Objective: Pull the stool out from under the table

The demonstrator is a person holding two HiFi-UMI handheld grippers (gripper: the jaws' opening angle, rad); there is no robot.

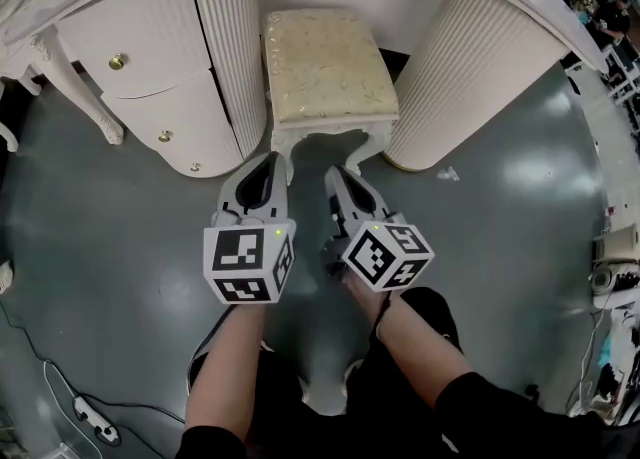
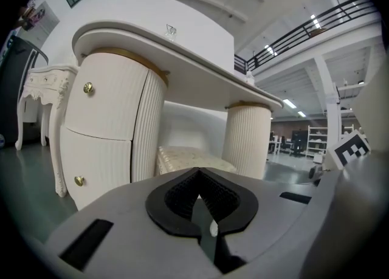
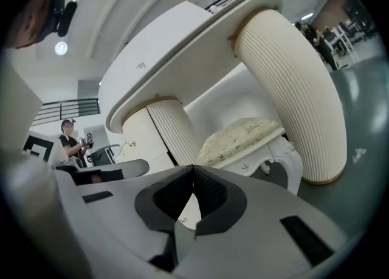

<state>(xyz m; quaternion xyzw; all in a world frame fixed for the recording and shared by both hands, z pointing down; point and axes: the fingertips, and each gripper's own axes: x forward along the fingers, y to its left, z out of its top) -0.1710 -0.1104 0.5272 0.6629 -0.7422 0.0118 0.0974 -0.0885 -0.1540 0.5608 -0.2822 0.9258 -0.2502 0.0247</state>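
Head view: cream upholstered stool with white carved legs (image 1: pixel 328 67) sits tucked between the ribbed pedestals of the white dressing table (image 1: pixel 480 57); left gripper (image 1: pixel 272 159) and right gripper (image 1: pixel 336 173) are near its front edge. Left gripper view: jaws together, empty. Right gripper view: jaws together, nothing held, stool ahead

Near me the floor (image 1: pixel 110 237) is open. Farther on, the stool (image 1: pixel 330 67) fills the gap between left pedestal (image 1: pixel 225 47) and right pedestal (image 1: pixel 475 77) (only slits beside it), under the tabletop (image 2: pixel 182 59).
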